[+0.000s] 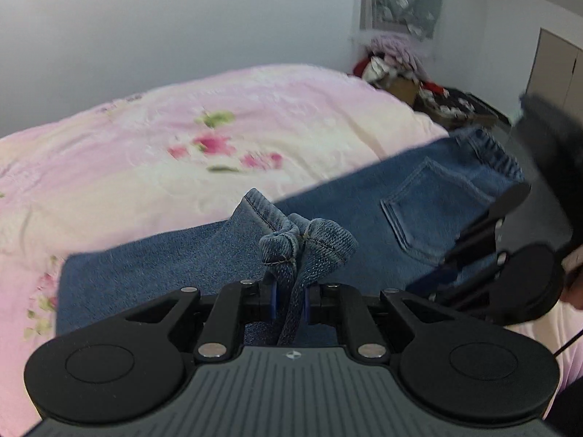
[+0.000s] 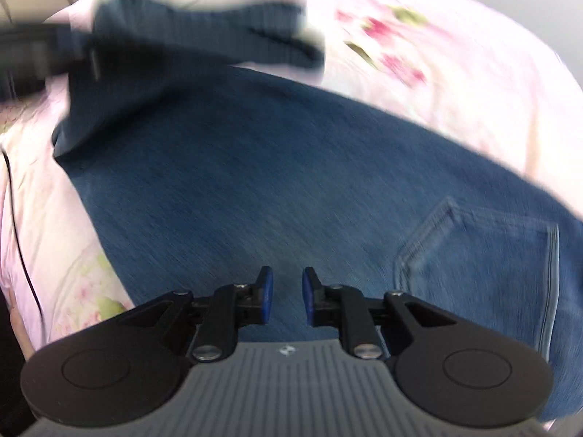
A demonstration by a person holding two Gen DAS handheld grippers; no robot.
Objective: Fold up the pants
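Left claw point(image 1: 290, 300): pinched tight on a bunched hem of the pants, the denim strip running down between the blue pads point(image 1: 272, 300) toward the camera, with the gathered cuff point(image 1: 306, 240) puffed up just beyond the fingertips.
Right claw point(image 2: 285, 296): fingers parted with a clear gap between the blue pads point(image 2: 267, 296), nothing between them; it hangs just above the denim, and I cannot tell whether the tips touch the cloth.
Right claw seen from the left wrist point(image 1: 510, 255): at the right edge, over the seat end of the pants, partly blurred.
Pants point(image 2: 255, 167): blue jeans spread flat across the bed, filling most of the right wrist view; a back pocket point(image 2: 481, 255) faces up near the right claw.
Pants from the left wrist point(image 1: 182, 262): a flat band of denim lying crosswise under the lifted cuff, with the pocket point(image 1: 430, 207) and the gathered waistband point(image 1: 492, 153) at the far right.
Lifted leg point(image 2: 189, 25): a blurred dark fold of denim raised above the flat part, at upper left in the right wrist view.
Bed point(image 1: 182, 153): pink and cream cover with red flowers, under and beyond the pants.
Cable point(image 2: 18, 236): thin black line on the cover, left edge.
Far corner: a heap of clothes point(image 1: 393, 58) against the white wall point(image 1: 145, 36), beyond the bed.
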